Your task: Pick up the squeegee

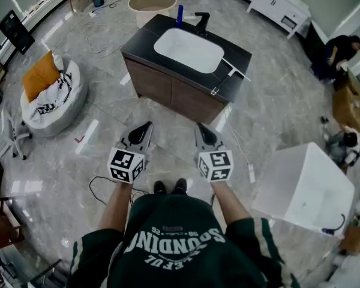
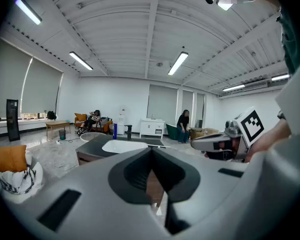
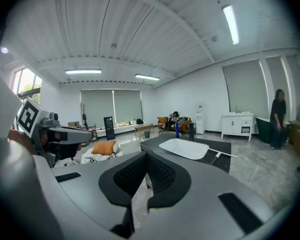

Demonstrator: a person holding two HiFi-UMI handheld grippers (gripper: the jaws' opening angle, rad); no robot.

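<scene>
A person faces a dark vanity (image 1: 143, 43) in the upper middle of the frame, left gripper (image 1: 145, 128) and right gripper (image 1: 201, 129) both empty, jaws pressed together, while the squeegee (image 1: 229, 75) lies on its countertop just right of the white basin (image 1: 189, 50)

Both forearms (image 1: 116, 206) reach forward, one on each side of the person's shoes (image 1: 170, 187). The left tool (image 1: 147, 126) and right tool (image 1: 200, 128) sit side by side ahead of the shoes, tipped slightly downward, each with jaws pressed together on nothing.
</scene>
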